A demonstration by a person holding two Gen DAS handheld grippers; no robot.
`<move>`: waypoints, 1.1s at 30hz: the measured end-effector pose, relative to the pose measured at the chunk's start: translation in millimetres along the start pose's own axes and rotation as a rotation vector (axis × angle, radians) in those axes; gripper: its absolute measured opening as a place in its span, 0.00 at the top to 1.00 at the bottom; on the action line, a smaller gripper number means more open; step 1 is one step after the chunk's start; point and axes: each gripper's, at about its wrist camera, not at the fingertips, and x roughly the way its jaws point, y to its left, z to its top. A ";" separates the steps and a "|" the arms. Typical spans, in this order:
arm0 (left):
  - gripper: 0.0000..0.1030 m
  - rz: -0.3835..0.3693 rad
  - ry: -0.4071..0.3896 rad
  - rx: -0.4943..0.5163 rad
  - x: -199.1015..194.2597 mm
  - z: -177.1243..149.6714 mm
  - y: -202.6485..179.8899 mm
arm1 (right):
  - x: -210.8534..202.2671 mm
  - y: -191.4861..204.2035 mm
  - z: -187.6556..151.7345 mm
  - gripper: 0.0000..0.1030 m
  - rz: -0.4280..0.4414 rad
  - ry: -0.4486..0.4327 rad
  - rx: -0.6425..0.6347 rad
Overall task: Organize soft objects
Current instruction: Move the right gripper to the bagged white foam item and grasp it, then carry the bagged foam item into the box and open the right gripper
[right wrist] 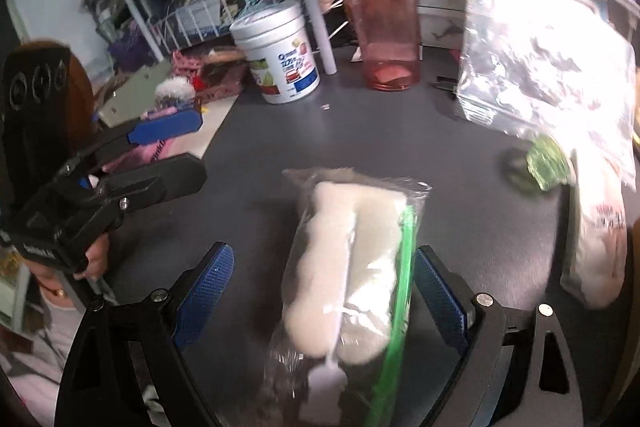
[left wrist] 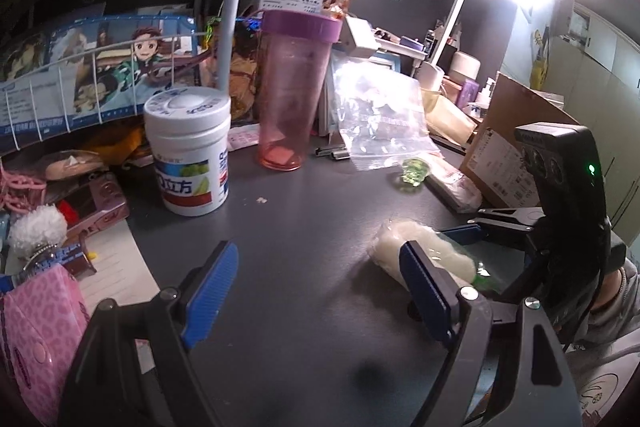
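A white fluffy soft object in a clear bag with a green zip strip (right wrist: 352,255) lies on the dark desk. It sits between the open blue-padded fingers of my right gripper (right wrist: 324,291), which do not press on it. It also shows in the left wrist view (left wrist: 416,247), just right of my left gripper (left wrist: 320,283), which is open and empty over the bare desk. A large clear zip bag (left wrist: 380,123) leans at the back right, with a white soft pack (right wrist: 596,247) below it.
A pink tumbler with purple lid (left wrist: 292,95), a white tub (left wrist: 188,155) and a white pole (left wrist: 236,7) stand at the back. A small green object (left wrist: 414,175) lies near the zip bag. A cardboard box (left wrist: 504,155) is at right; pink clutter (left wrist: 36,339) at left.
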 end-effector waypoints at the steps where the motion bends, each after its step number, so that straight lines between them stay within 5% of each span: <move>1: 0.22 -0.001 0.006 -0.004 1.6 -0.2 1.5 | 0.1 0.8 -0.7 0.13 -0.017 0.004 -0.019; 4: 0.22 -0.006 0.016 -0.005 5.0 -0.1 2.3 | -4.9 -1.8 -5.4 0.17 -0.069 0.012 -0.052; 10: 0.22 -0.041 0.038 0.001 14.7 4.5 -6.6 | -12.2 -3.8 -15.2 0.57 -0.098 0.035 -0.105; 13: 0.22 -0.088 0.052 -0.003 17.0 6.8 -16.0 | -19.7 -2.2 -15.6 0.64 -0.103 -0.001 -0.124; 23: 0.22 -0.252 0.025 0.047 -1.6 41.8 -76.5 | -84.4 14.2 -15.2 0.64 -0.046 -0.221 -0.214; 28: 0.48 -0.299 -0.024 0.092 -19.0 72.0 -116.8 | -130.6 13.5 -16.6 0.64 -0.060 -0.366 -0.246; 33: 0.59 -0.275 -0.086 0.185 -33.6 101.0 -161.1 | -177.0 3.4 -19.2 0.64 -0.113 -0.498 -0.266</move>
